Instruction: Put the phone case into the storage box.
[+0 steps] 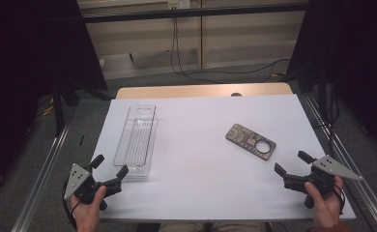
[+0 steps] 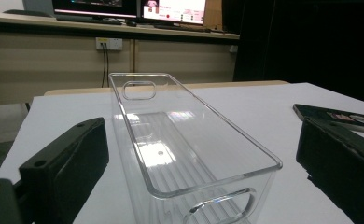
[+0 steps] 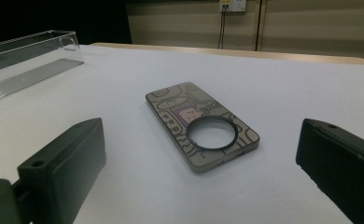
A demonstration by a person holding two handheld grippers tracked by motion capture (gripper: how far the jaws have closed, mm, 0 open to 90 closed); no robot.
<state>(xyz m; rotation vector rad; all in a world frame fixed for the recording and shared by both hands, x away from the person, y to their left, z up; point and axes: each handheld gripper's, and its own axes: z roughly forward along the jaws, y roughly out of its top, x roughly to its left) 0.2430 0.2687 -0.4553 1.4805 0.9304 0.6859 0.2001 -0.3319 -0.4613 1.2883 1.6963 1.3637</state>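
A long clear plastic bin (image 1: 137, 140) lies on the white table sheet (image 1: 206, 145) at the left; it looks empty (image 2: 171, 140). A grey patterned phone case (image 1: 251, 141) with a round ring hole lies flat at the right (image 3: 201, 123). My left gripper (image 1: 110, 167) is open at the table's front left corner, its jaws pointing at the bin's near end, which sits between them in the left gripper view. My right gripper (image 1: 293, 161) is open at the front right, just short of the phone case and not touching it.
Bare wood of the table (image 1: 201, 91) shows beyond the sheet's far edge. Metal rails (image 1: 46, 164) run along both sides. Cables (image 1: 186, 67) hang on the far wall. Monitors (image 2: 171, 9) sit on a bench behind the bin in the left gripper view.
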